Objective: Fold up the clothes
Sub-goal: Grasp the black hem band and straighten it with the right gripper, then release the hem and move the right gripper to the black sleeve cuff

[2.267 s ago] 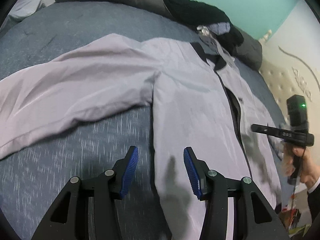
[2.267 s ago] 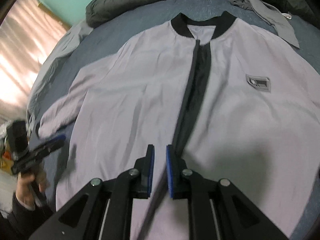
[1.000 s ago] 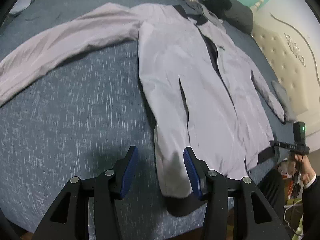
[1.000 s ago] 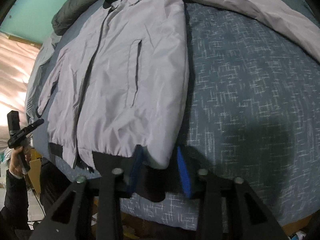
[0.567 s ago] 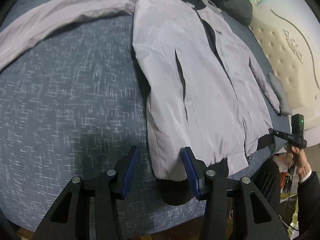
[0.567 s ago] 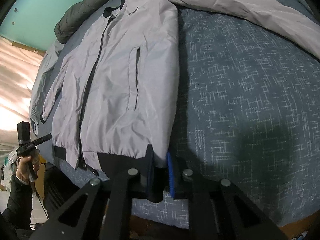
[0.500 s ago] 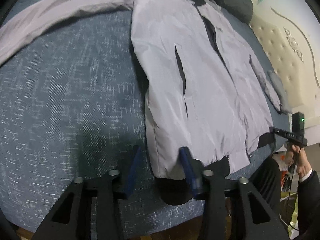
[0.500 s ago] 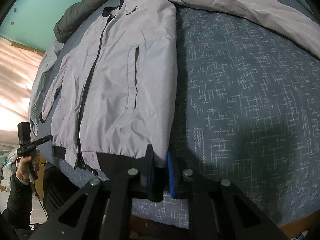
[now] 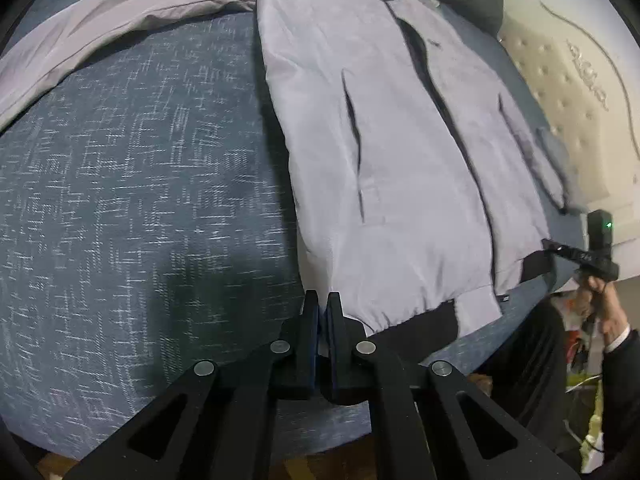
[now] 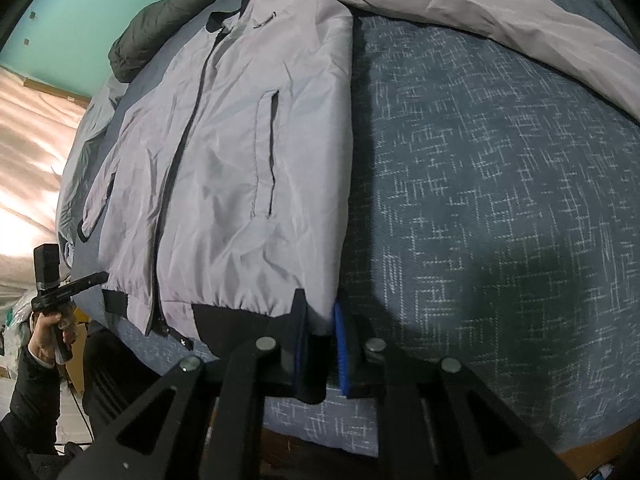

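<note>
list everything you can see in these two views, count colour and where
jacket: one, light grey with black hem, collar and zip line, spread flat on the bed, sleeves out
bed cover: one, dark blue with white flecks, under the jacket
dark clothes: a heap, dark grey and black, at the far end of the bed
headboard: one, cream, tufted, at the right edge in the left wrist view
wall: teal, behind the bed
left gripper: one, black with blue pads, shut at the jacket's hem corner
right gripper: one, black with blue pads, shut on the jacket's other hem corner
hand: one, holding the right gripper
</note>
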### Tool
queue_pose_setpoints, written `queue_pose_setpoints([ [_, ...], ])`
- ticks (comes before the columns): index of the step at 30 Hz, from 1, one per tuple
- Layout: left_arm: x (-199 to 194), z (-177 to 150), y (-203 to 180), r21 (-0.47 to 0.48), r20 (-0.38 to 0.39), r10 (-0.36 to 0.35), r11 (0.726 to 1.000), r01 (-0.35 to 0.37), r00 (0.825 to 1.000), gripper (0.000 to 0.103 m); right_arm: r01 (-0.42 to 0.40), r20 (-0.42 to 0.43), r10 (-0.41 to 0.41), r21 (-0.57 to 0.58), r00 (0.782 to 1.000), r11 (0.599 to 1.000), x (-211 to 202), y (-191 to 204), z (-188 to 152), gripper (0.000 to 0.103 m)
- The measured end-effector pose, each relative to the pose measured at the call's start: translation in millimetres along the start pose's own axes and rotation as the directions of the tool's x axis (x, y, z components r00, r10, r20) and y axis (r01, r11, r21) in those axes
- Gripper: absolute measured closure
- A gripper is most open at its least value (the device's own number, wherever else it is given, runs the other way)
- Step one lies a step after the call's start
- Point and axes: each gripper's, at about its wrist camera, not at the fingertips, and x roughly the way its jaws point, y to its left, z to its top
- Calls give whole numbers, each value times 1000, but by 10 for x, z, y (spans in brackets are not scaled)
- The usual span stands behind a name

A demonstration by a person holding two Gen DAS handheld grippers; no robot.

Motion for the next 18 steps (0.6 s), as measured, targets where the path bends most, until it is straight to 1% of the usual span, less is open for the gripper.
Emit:
queue_pose_setpoints([
  [6,-3,33,27,-4,-4,4,1000,-4,1000,98,-1,-13,2,8,1000,1000,31,-53,-10,91],
  [9,-64,37,31,-11,12,-7,1000,7,1000,93,-8,-22,8,8,1000,1000,23,-86,-11,91],
  [11,-120,48,54,-18,31,-9,1000,9,999,92,-13,-19,13,6,1000,1000,11,-98,-8,91],
  [14,-292,50,87,-18,73,7,1000,-5,997,88,-13,-12,14,9,1000,1000,-18,-124,-9,88],
  [15,-350,57,85,-15,87,14,1000,-12,996,83,-12,-8,12,11,1000,1000,-29,-135,-10,87],
  [16,-400,73,67,-11,101,21,1000,-20,995,80,-7,-4,7,13,1000,1000,-52,-151,-10,86],
  [18,-507,119,31,-2,134,29,1000,-29,991,77,9,8,-9,17,1000,1000,-113,-192,-7,77],
])
